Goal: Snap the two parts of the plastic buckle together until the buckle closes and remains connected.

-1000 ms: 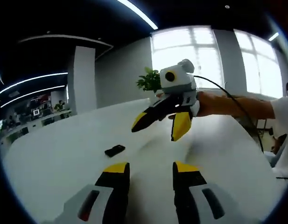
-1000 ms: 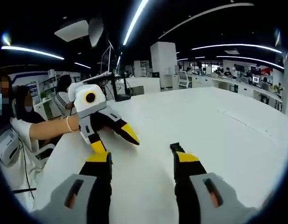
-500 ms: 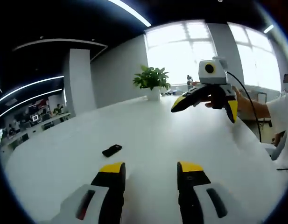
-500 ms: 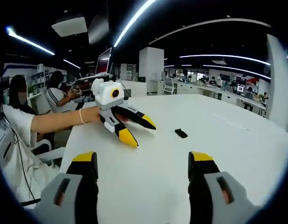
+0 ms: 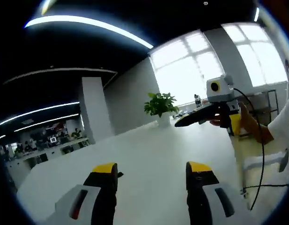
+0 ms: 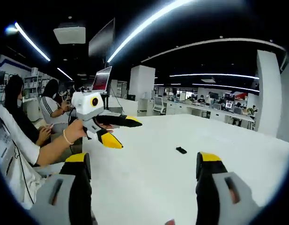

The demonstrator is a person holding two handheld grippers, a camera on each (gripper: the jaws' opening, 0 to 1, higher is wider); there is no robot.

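Left tongs (image 5: 151,171) rise from the bottom of the left gripper view, jaws spread wide, yellow tips well apart, nothing between them and nothing touched. Right tongs (image 6: 146,164) in the right gripper view stand wider still, jaws near the lower left and lower right of the frame, holding nothing.

Each pair shows up in the other's camera too. In the left gripper view the right tongs (image 5: 214,121) hang at right of centre, gripped by a hand (image 5: 245,123), jaws parted, a black cable (image 5: 261,154) trailing down from them. In the right gripper view the left tongs (image 6: 117,131) sit left of centre above the bench edge, held in a hand (image 6: 78,131) with a bracelet, jaws also parted.

The buckle (image 6: 181,150) is a small dark piece lying flat on the white bench (image 6: 149,178), right of centre in the right gripper view, between the two jaws in the picture but well beyond them. Whether both parts are joined I can't tell.

Out into the room: a potted plant (image 5: 159,105) stands at the bench's far end before bright windows (image 5: 214,61), a white pillar (image 5: 95,115) at left, and long ceiling light strips (image 6: 153,21) overhead. Seated people (image 6: 50,103) and desks line the left side of the right gripper view.
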